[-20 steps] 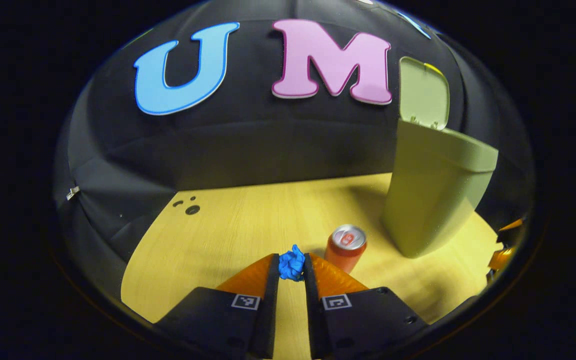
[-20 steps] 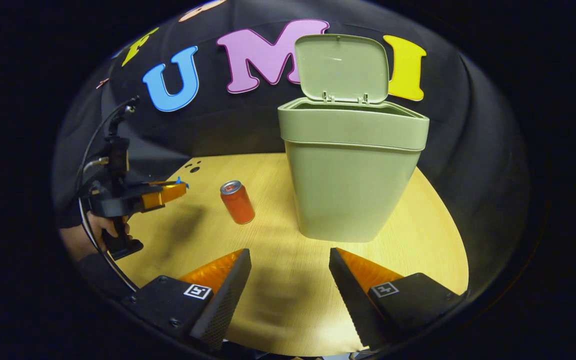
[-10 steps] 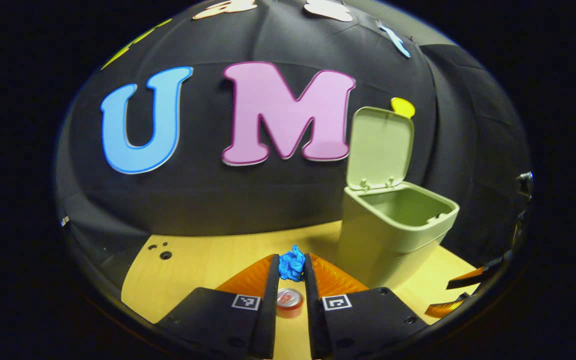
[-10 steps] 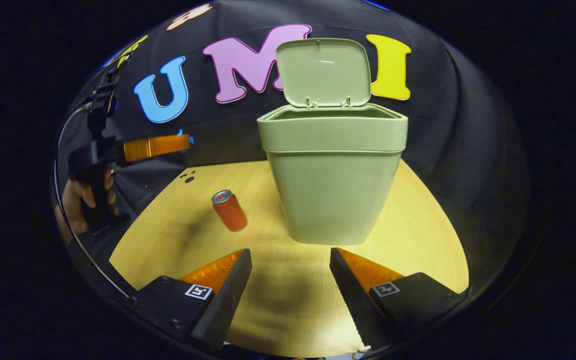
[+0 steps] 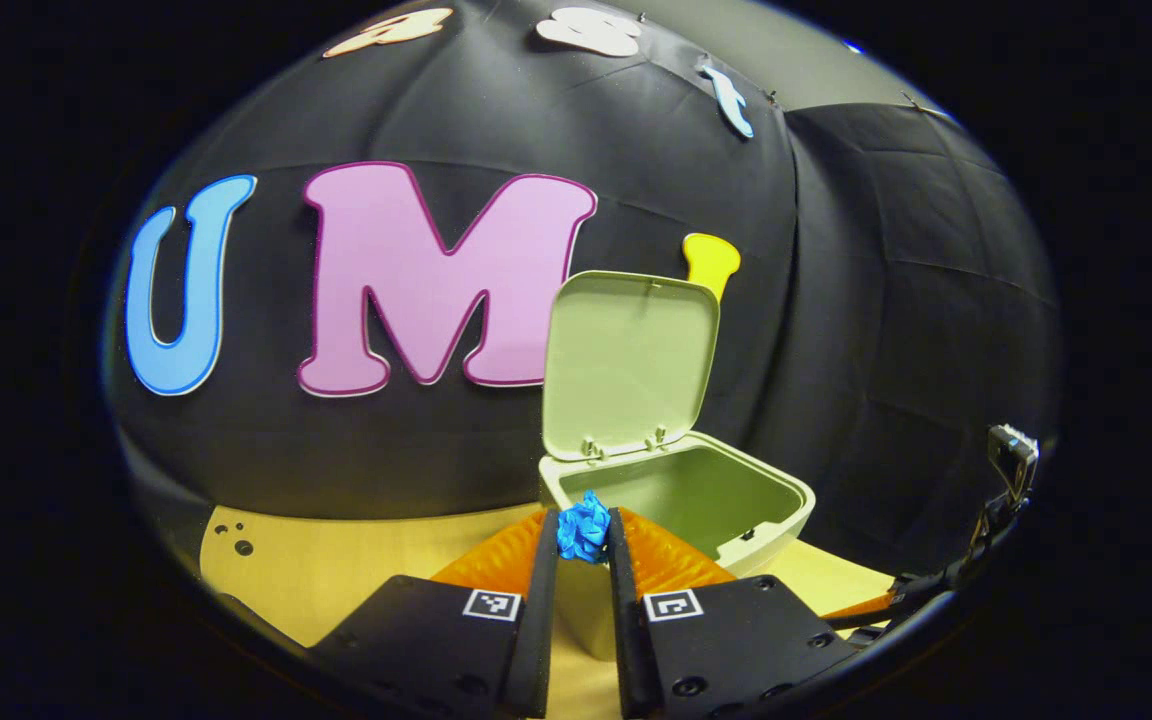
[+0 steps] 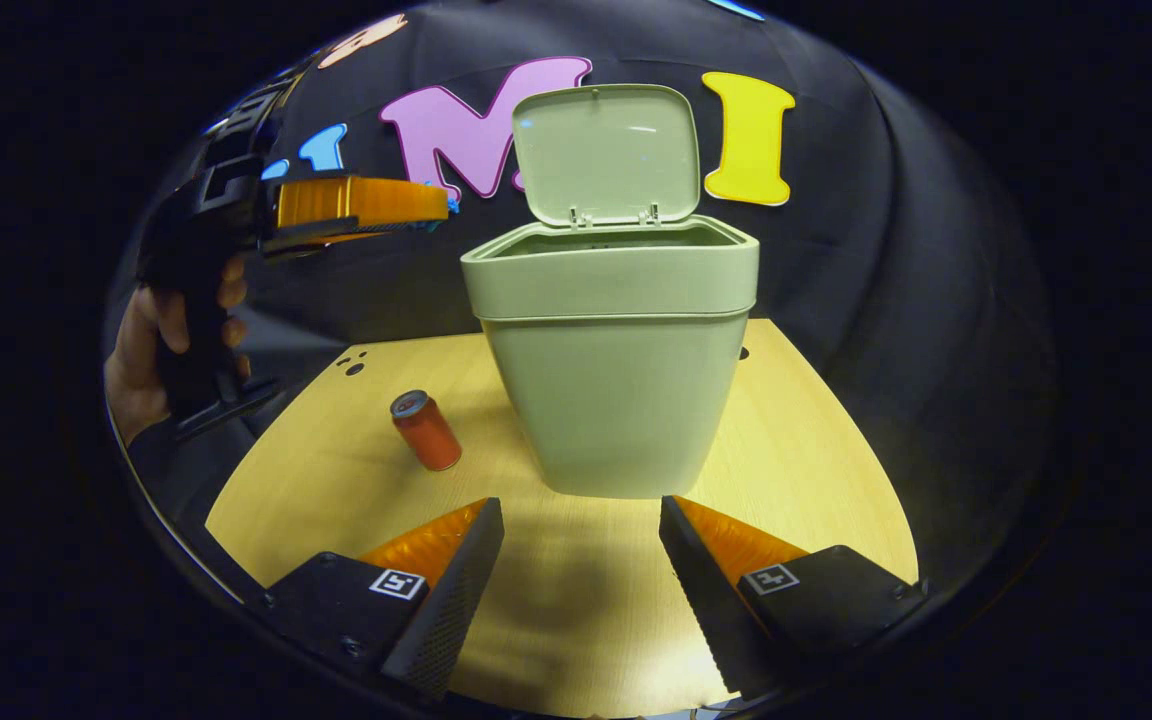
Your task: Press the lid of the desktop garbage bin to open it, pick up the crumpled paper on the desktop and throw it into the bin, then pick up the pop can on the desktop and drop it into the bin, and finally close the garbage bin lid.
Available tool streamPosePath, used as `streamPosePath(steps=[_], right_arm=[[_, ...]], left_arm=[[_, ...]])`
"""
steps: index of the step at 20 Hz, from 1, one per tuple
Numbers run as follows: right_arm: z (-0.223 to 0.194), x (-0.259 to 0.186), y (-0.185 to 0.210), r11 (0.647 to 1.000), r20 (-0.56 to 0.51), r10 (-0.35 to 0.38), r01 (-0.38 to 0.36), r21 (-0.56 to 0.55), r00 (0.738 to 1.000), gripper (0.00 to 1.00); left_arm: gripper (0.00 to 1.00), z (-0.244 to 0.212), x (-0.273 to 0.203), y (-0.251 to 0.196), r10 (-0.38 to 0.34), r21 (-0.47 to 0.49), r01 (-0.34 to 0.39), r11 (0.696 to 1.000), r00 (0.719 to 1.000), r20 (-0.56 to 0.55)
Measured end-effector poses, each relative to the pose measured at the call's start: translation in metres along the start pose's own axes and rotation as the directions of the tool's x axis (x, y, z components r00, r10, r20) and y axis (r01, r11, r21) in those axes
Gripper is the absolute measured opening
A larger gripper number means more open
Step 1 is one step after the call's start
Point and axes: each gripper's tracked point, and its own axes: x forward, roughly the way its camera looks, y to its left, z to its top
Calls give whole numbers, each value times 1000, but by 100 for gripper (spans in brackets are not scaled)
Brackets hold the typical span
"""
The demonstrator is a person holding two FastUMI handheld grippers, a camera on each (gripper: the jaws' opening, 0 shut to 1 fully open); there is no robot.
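In the left gripper view, the left gripper point(image 5: 583, 535) had its two fingers drawn close together, pinching the blue crumpled paper point(image 5: 584, 529) between their tips, with both fingers pressed against the wad. Directly beyond and below those fingertips stood the pale green garbage bin point(image 5: 751, 520), its mouth open toward the camera. The lid point(image 5: 628, 362) stood upright on its hinges at the far rim, above and behind the paper. The paper was level with the bin's near rim, at the near-left corner of the opening; whether it was already over the opening, I could not tell. The wooden desktop point(image 5: 336, 560) lay to the left of the fingers and below them.

In the right gripper view, the right gripper point(image 6: 581, 560) had its fingers spread wide with nothing between them, held low over the desktop point(image 6: 816, 450). Straight ahead of the gap between them stood the garbage bin point(image 6: 616, 390), resting on the desktop with its lid point(image 6: 606, 152) raised. Ahead of the left finger, and just left of the bin but apart from it, the red pop can point(image 6: 426, 430) stood upright. Farther up and to the left, a hand point(image 6: 151, 340) held the left gripper point(image 6: 436, 210) level with the bin's rim, its fingertips near the bin's left edge, with a sliver of blue paper point(image 6: 448, 203) at the tips.
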Motion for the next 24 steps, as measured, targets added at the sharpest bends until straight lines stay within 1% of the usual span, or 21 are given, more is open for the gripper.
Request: streamPosePath(steps=[6, 9, 10, 11, 12, 13, 16, 17, 18, 19, 20, 21, 24], right_arm=[[-11, 1, -16, 1000, -36, -30, 30, -3, 999, 99], [-13, 3, -23, 999, -44, -38, 38, 8, 998, 99], [-13, 4, -25, 999, -45, -39, 40, 11, 998, 99], [-13, 4, -25, 999, -47, -40, 40, 12, 998, 99], [-14, 4, -26, 999, -49, -40, 41, 12, 998, 99], [-15, 5, -26, 999, -52, -40, 40, 10, 998, 99], [-17, 6, -24, 999, -61, -34, 34, 9, 998, 99], [-18, 6, -23, 999, -65, -31, 32, 9, 997, 99], [-19, 7, -22, 1000, -68, -28, 29, 9, 997, 99], [-19, 7, -20, 1000, -68, -25, 26, 9, 997, 99], [-18, 8, -18, 1000, -67, -21, 22, 9, 998, 99], [-18, 8, -16, 1000, -66, -18, 18, 10, 998, 99], [-20, 9, -8, 1000, -73, -8, 8, 1, 997, 99]], left_arm=[[30, -4, 31, -29, -66, 9, 66, 998, 998, -19], [31, -7, 36, -37, -88, 0, 88, 996, 996, -34], [28, -8, 41, -41, -93, -4, 93, 996, 995, -35], [28, -10, 43, -43, -97, -7, 97, 995, 995, -36], [33, -11, 44, -45, -113, -12, 113, 994, 993, -38], [34, -12, 43, -52, -138, -13, 138, 990, 989, -45], [51, -6, 43, -48, -124, 17, 124, 992, 992, -23], [63, -5, 41, -48, -123, 17, 124, 992, 992, -21], [83, -6, 40, -46, -117, 16, 117, 993, 993, -23], [84, -6, 39, -41, -101, 13, 101, 995, 995, -23], [98, -7, 36, -37, -87, 7, 87, 996, 996, -22], [99, -7, 34, -32, -74, -4, 74, 997, 997, -18], [99, -10, 21, -12, -26, -20, 26, 999, 1000, -15]])
